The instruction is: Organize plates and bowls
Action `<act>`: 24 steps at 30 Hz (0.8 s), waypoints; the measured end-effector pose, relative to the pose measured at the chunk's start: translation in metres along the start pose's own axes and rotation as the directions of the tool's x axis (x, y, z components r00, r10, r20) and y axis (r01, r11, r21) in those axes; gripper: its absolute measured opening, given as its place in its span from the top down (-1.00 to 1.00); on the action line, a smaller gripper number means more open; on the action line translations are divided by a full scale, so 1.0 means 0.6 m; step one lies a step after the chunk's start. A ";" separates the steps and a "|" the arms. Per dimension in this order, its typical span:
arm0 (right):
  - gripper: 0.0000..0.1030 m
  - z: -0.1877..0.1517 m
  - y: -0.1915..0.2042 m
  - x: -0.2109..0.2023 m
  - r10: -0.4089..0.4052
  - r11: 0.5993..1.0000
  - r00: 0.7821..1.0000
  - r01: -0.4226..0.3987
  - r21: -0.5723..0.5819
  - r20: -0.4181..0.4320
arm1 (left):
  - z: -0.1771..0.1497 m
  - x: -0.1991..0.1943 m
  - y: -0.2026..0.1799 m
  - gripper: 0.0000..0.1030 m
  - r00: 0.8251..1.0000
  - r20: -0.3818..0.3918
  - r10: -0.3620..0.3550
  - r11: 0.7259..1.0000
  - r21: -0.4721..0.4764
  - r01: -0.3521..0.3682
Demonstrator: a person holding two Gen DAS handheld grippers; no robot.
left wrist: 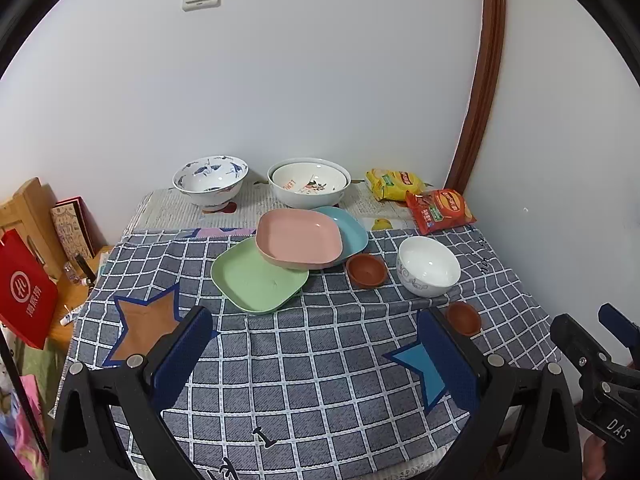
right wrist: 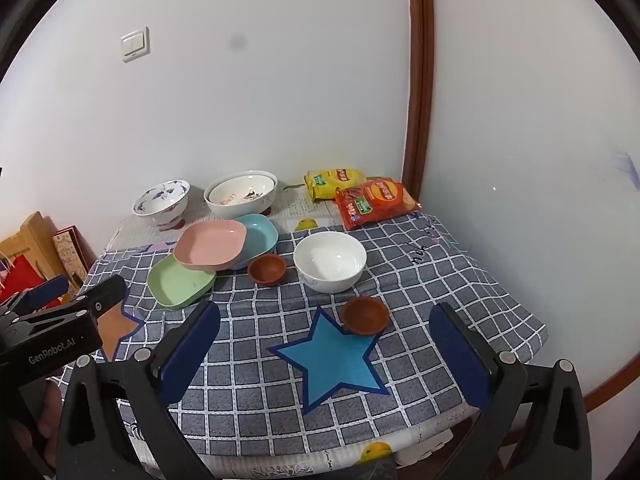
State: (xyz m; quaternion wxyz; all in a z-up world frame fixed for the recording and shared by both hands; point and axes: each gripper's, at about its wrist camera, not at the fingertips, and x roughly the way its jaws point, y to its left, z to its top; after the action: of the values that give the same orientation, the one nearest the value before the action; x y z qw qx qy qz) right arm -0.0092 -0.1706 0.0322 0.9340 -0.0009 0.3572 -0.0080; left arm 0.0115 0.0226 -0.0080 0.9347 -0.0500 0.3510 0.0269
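Note:
A pink plate (left wrist: 298,242) (right wrist: 210,246) lies tilted across a green plate (left wrist: 256,280) (right wrist: 180,282) and a blue plate (left wrist: 354,228) (right wrist: 262,234). A white bowl (left wrist: 428,266) (right wrist: 330,260) stands right of them, with two small brown bowls, one beside the plates (left wrist: 366,270) (right wrist: 267,268) and one nearer (left wrist: 464,317) (right wrist: 366,315). At the back stand a blue-patterned bowl (left wrist: 210,178) (right wrist: 162,198) and two nested white bowls (left wrist: 308,182) (right wrist: 242,194). My left gripper (left wrist: 316,344) and right gripper (right wrist: 326,342) are open and empty above the near cloth.
A checked cloth (left wrist: 320,360) with a brown star (left wrist: 146,326) and a blue star (right wrist: 332,360) covers the table. Yellow (left wrist: 394,184) and red (left wrist: 440,210) snack bags lie at the back right by the wall corner. A red bag (left wrist: 24,292) and wooden items stand at the left.

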 end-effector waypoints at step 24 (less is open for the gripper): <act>-0.99 0.013 0.006 0.060 0.032 0.999 0.998 -0.032 0.011 -0.045 | 0.005 0.071 0.005 -1.00 0.999 -0.054 -0.011 1.000 0.004 0.011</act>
State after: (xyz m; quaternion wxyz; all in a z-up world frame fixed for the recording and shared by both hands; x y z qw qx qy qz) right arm 0.0230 -0.1673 0.0140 0.9256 0.0097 0.3783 0.0051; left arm 0.0453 0.0263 -0.0342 0.9252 -0.0504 0.3756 0.0196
